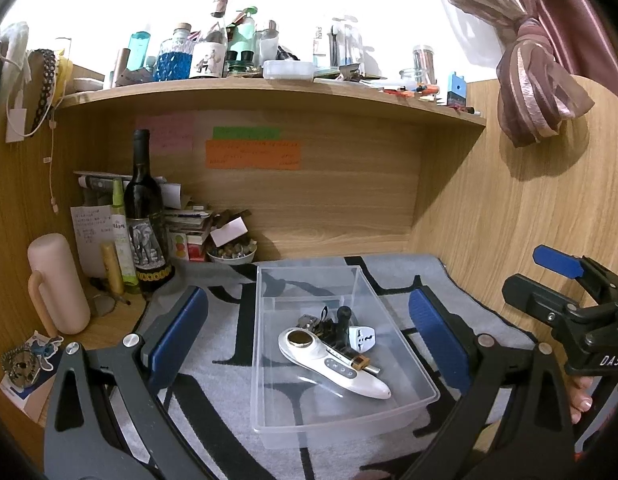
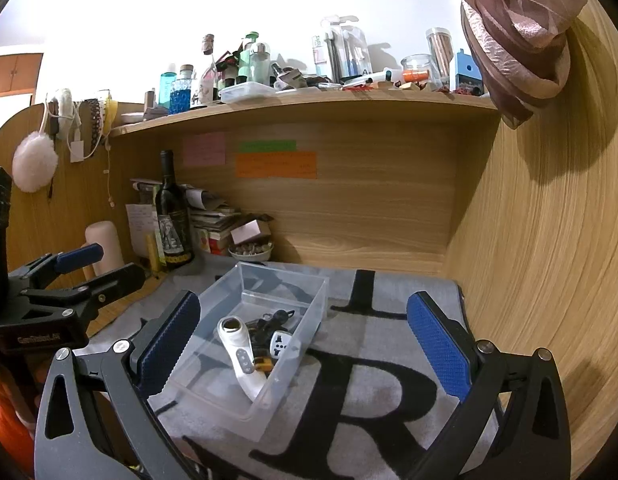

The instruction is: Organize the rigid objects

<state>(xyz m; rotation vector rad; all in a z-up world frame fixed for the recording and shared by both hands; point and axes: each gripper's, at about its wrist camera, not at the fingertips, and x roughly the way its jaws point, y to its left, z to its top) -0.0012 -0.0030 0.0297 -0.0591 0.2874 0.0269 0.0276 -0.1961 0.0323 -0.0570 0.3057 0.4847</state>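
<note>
On the grey mat (image 1: 213,344), the clear bin (image 1: 413,390) holds the white handheld device (image 1: 333,364), plug adapter (image 1: 361,338) and dark keys (image 1: 323,322). Both the left gripper (image 1: 309,332) and right gripper (image 2: 305,340) gape wide, empty. Sorting looks finished; next, seek strays near 9 o'clock.

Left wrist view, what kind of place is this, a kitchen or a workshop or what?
Most likely a home study desk nook, not a kitchen. Sticky notes are stuck to the wooden back panel, a shelf above is crowded with bottles, and a stack of books sits beside a wine bottle.
</note>
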